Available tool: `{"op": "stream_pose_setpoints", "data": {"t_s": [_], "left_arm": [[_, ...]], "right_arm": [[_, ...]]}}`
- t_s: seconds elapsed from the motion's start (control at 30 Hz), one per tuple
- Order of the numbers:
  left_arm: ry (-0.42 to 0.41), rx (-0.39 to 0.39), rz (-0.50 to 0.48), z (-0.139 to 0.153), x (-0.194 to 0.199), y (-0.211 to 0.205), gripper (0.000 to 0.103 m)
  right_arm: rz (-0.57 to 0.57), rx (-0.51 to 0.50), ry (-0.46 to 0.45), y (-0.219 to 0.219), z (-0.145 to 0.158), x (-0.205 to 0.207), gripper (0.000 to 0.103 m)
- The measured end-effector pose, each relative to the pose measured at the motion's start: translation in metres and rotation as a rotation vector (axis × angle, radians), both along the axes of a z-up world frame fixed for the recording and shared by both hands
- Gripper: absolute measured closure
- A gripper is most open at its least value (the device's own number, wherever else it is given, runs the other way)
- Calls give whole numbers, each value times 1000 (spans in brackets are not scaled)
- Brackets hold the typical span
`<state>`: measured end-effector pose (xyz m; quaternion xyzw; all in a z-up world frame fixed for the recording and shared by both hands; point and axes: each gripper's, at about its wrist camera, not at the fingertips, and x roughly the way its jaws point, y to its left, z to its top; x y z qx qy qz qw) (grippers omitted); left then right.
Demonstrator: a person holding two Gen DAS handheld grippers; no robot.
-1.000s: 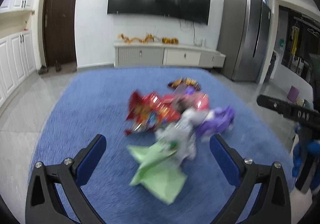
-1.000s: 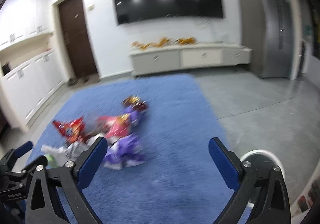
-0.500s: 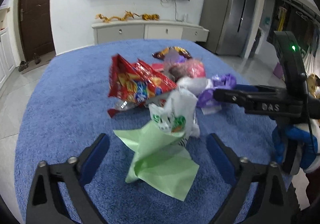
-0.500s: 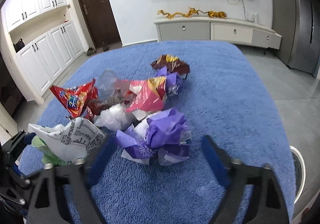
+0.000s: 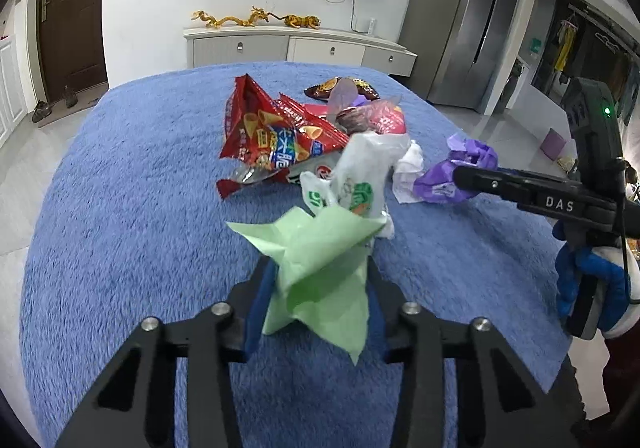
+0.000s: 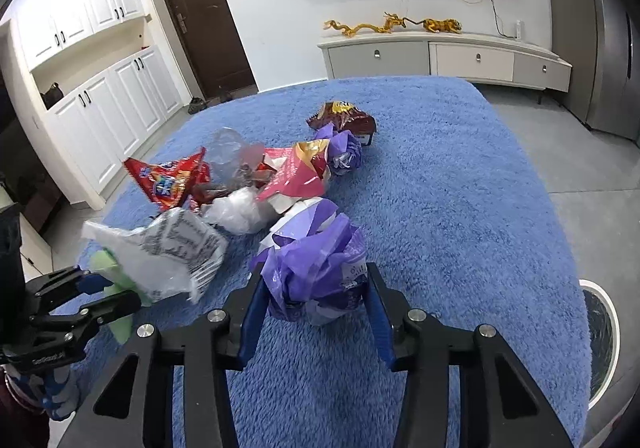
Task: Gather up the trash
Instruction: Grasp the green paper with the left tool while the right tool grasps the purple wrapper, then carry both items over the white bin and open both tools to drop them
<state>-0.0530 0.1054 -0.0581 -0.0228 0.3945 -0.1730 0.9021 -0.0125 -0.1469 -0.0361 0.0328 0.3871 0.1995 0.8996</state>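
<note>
My left gripper (image 5: 320,288) is shut on a green paper sheet (image 5: 320,268) with a white printed plastic bag (image 5: 356,176) bunched above it. In the right wrist view the same bag (image 6: 168,252) hangs at the left gripper. My right gripper (image 6: 316,300) is shut on a crumpled purple plastic bag (image 6: 316,264), which also shows in the left wrist view (image 5: 452,176). Behind them lie a red snack bag (image 5: 272,136), a pink wrapper (image 6: 296,176), a clear bag (image 6: 236,212) and a brown snack bag (image 6: 344,120) on the blue rug (image 6: 460,188).
A white-rimmed trash bin (image 6: 600,340) stands at the rug's right edge in the right wrist view. A white TV cabinet (image 5: 296,48) runs along the back wall. White cupboards (image 6: 92,108) stand at the left, a grey fridge (image 5: 460,28) at the right.
Both grippers were open and have closed: the left on the green paper and white bag, the right on the purple bag. Both moved in closer to the trash pile.
</note>
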Motion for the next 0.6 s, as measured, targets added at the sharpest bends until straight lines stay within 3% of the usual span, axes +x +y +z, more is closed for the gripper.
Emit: {"op": "stream_pose_setpoints", "data": {"t_s": [0.3,0.6], "left_arm": [[-52,-7,-7,29,-25,-7,70],[-120,48,28,65,-40,-16,72]], "right_arm": [[-43,56,-54,-30,22,-15,60],[-163,89,-105,-93,34,-32,60]]}}
